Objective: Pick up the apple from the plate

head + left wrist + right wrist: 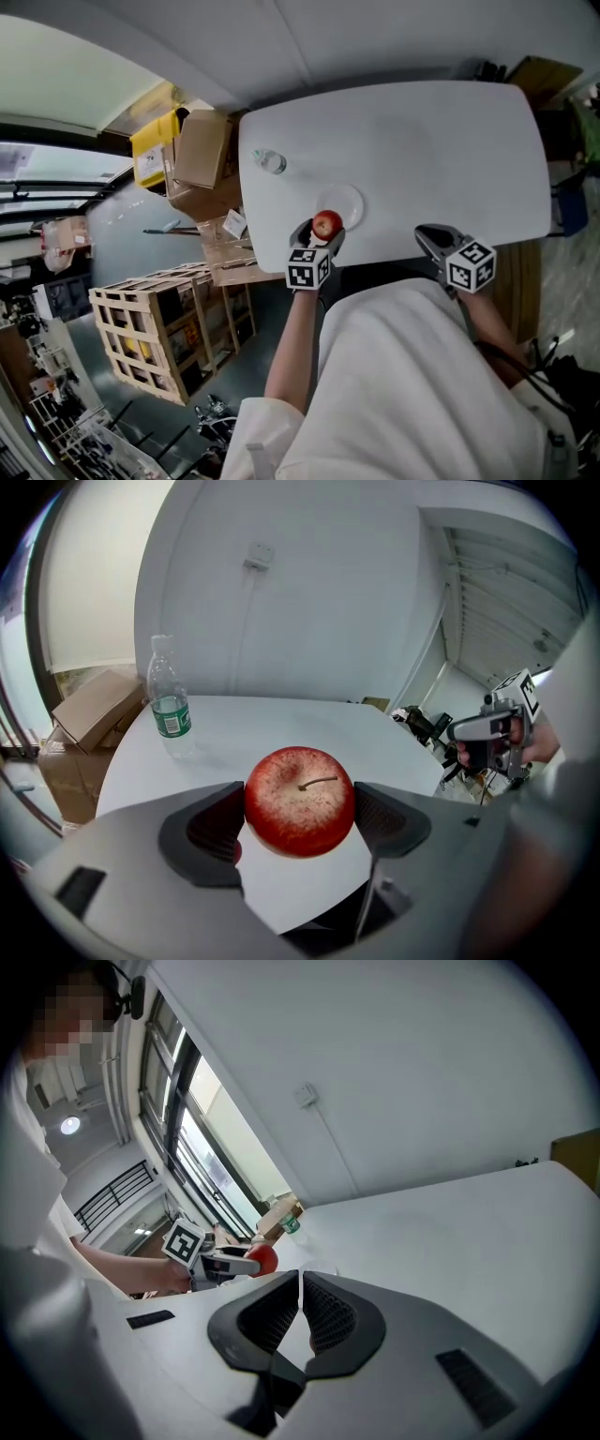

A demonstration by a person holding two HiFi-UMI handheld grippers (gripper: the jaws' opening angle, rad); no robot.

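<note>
One apple [300, 802], clamped by left gripper [298, 819] over plate [352, 202], frame centre; right gripper [300, 1312] closed, empty. Grasp seemingly made; next, lift clear.

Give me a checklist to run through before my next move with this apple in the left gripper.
1. Left gripper jaws closed on both sides of the apple: ok.
2. Grip sits across the apple's middle, stem pointing up: ok.
3. Apple lifted clear of the plate: cannot tell; in the head view it overlaps the plate's near edge.
4. Water bottle upright and well apart from the apple: ok.
5. Right gripper shut on nothing, off to the side of the plate: ok.
</note>
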